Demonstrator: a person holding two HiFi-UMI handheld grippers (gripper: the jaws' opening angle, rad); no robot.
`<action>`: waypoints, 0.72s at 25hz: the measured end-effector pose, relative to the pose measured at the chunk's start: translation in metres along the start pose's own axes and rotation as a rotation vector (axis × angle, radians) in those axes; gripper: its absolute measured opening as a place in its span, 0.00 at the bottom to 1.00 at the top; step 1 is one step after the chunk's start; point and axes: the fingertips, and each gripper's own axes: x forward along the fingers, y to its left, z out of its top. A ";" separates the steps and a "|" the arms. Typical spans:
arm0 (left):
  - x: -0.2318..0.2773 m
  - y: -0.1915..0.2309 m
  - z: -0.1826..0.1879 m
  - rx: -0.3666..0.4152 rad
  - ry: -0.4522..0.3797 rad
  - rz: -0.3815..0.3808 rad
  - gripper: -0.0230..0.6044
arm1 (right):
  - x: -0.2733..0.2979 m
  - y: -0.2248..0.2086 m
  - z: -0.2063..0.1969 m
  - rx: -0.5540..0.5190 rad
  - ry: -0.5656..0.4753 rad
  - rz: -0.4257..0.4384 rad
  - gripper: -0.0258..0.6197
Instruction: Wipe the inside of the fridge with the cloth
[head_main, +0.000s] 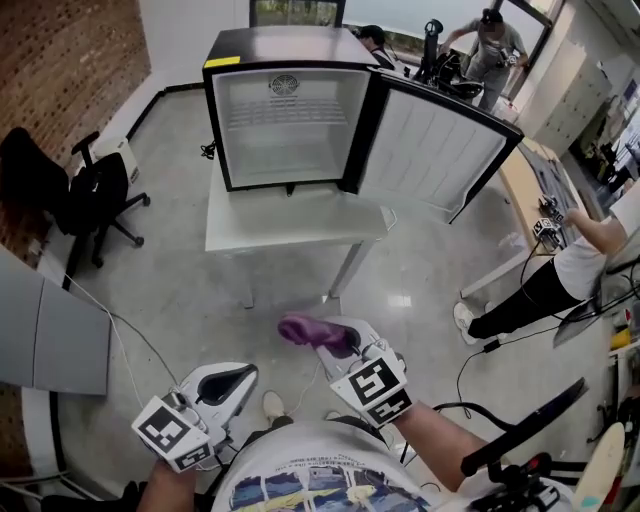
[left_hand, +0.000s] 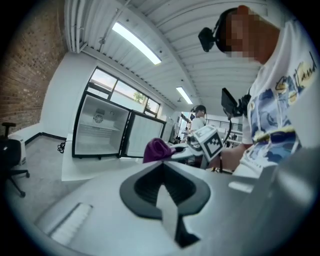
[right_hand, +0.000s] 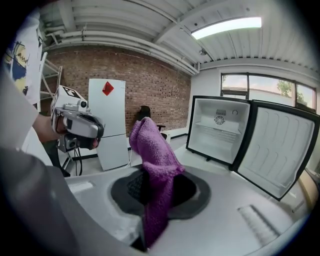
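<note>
Cloth (right_hand: 151, 155) hangs clamped in the right gripper (head_main: 335, 342), well apart from the open fridge (head_main: 290, 140) on its table (head_main: 235, 225); left gripper (head_main: 233, 380) is closed on nothing.

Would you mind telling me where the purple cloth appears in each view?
Head view: purple cloth lower centre, held by the right gripper.
Left gripper view: purple cloth at centre, beyond the jaws' tips.
Right gripper view: purple cloth at centre, pinched between the jaws.
Shared landmark: the open fridge.
</note>
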 end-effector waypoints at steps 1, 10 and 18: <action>0.004 -0.009 0.002 0.003 -0.004 0.001 0.05 | -0.008 0.000 -0.002 0.000 -0.006 0.005 0.12; 0.037 -0.097 0.000 0.001 0.016 0.013 0.05 | -0.083 -0.002 -0.039 0.037 -0.035 0.034 0.12; 0.049 -0.146 -0.018 0.013 0.057 0.022 0.05 | -0.116 0.010 -0.071 0.051 -0.058 0.092 0.12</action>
